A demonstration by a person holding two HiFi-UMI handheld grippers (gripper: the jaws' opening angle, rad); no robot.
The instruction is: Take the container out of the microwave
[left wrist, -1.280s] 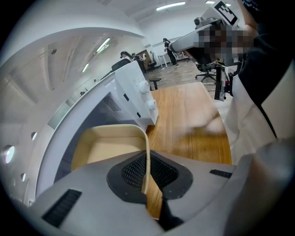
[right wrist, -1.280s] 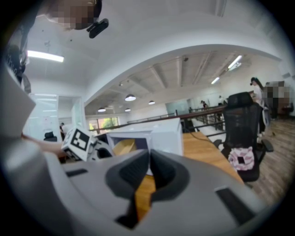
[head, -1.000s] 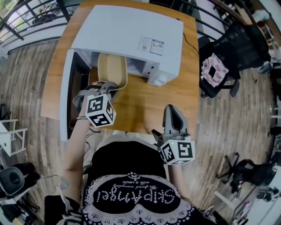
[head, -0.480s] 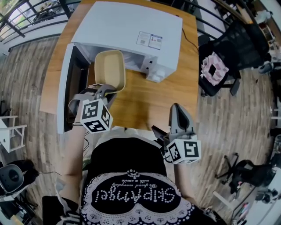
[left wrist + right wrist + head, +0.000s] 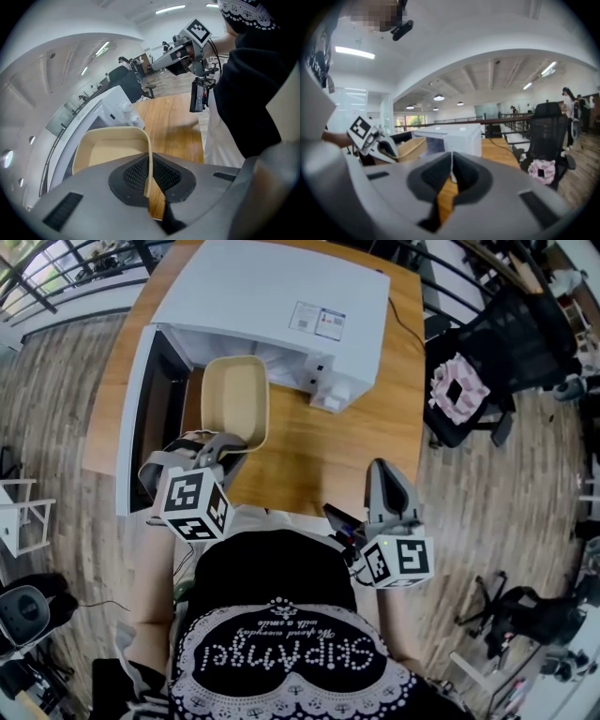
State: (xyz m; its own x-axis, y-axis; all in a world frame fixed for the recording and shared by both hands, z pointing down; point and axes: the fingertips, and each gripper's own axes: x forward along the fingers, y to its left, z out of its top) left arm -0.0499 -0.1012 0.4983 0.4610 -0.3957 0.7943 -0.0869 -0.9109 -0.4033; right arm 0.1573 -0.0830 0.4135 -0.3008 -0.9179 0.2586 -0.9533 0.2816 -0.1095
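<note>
- Left claw (image 5: 228, 441) is clamped on the near wall of the tan container (image 5: 234, 395).
- The container slides toward 6 o'clock and is almost clear of the microwave (image 5: 281, 306).
- Right claw (image 5: 385, 474) is closed and empty at 4 o'clock over the desk (image 5: 319, 451).
- Extraction looks nearly done.

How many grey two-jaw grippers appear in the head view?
2. The left gripper grips the beige plastic container by its near wall in front of the white microwave; the right gripper, shut and empty, is over the wooden table.
</note>
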